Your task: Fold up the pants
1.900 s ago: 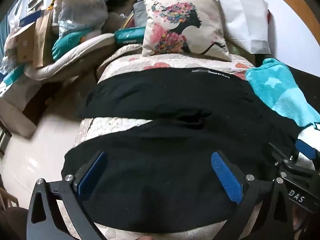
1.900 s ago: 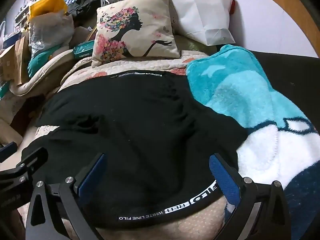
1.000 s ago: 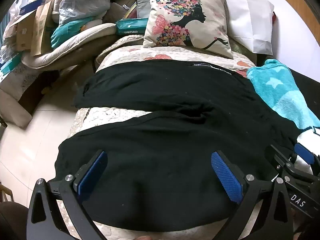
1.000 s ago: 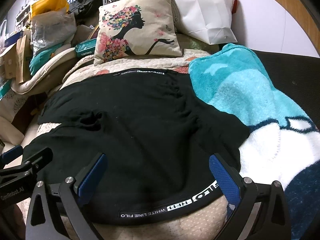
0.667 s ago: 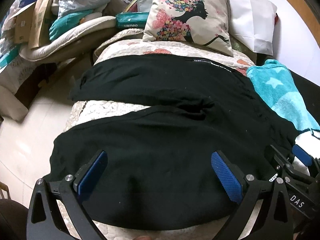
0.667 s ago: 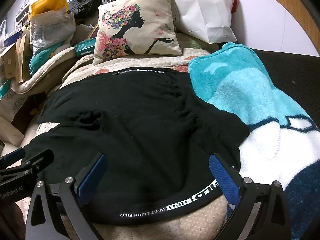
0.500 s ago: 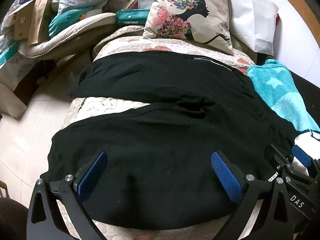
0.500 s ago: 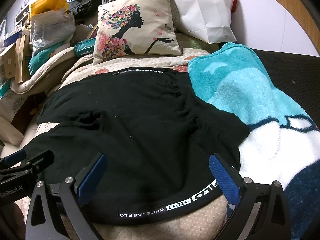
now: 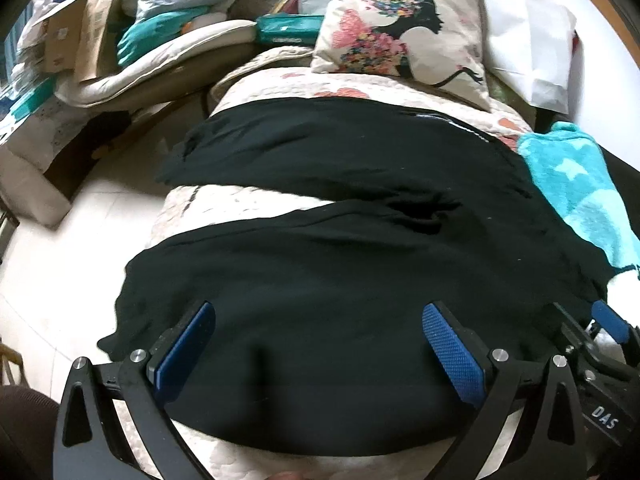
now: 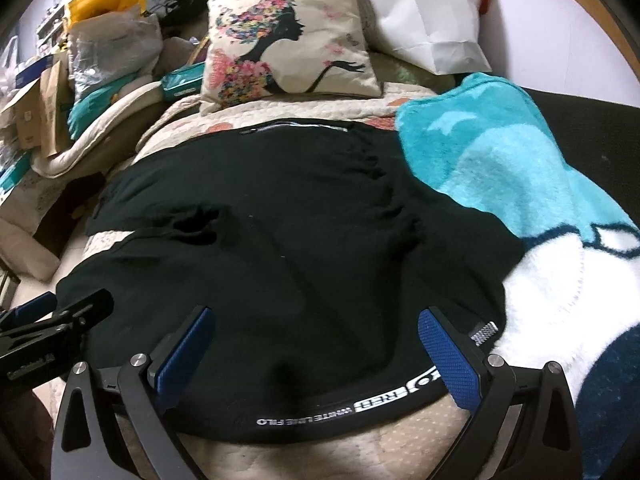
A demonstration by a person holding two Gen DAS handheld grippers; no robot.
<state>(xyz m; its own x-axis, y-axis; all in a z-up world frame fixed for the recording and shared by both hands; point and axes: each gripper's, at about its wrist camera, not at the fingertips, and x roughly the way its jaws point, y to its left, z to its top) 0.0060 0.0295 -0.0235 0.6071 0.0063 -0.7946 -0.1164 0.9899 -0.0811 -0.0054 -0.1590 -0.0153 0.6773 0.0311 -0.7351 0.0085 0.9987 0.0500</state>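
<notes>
**Both grippers wide over the spread pants**

I see the black pants (image 9: 344, 264) lying flat across the quilted bed cover (image 9: 240, 204), legs parted toward the left, waistband at the near right edge. My left gripper (image 9: 320, 344) hangs over the nearer leg, jaws spread apart, gripping nothing. My right gripper (image 10: 316, 344) sits over the waistband (image 10: 360, 404), likewise released. The teal blanket (image 10: 500, 168) covers the pants' far right edge. The black fabric swallows most folds, and the far leg's cuff is hard to make out.
</notes>
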